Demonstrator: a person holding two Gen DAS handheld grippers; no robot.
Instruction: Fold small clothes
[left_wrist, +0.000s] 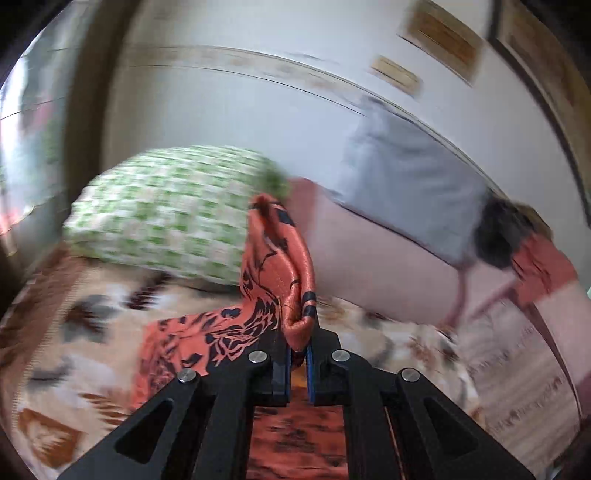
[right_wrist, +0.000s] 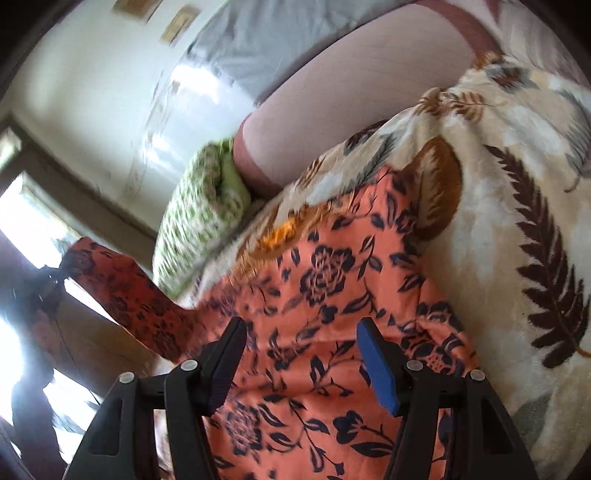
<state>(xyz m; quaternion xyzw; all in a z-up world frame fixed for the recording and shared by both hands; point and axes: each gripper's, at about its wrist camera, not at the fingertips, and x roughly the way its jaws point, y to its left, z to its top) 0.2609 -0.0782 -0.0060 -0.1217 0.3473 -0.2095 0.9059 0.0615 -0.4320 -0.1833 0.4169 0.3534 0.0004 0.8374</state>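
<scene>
An orange garment with a dark floral print (right_wrist: 325, 295) lies on a leaf-patterned blanket (right_wrist: 517, 192). My left gripper (left_wrist: 297, 354) is shut on a bunched fold of the garment (left_wrist: 280, 266) and holds it lifted above the bed. In the right wrist view that lifted part (right_wrist: 122, 288) hangs up at the left. My right gripper (right_wrist: 301, 328) is open, its jaws wide apart just above the flat part of the garment, holding nothing.
A green-and-white checked pillow (left_wrist: 166, 210) and a pink pillow (left_wrist: 369, 258) lie at the head of the bed, with a grey cloth (left_wrist: 406, 188) on the pink one. A white wall (left_wrist: 240, 110) is behind. A window (right_wrist: 22, 221) is at the left.
</scene>
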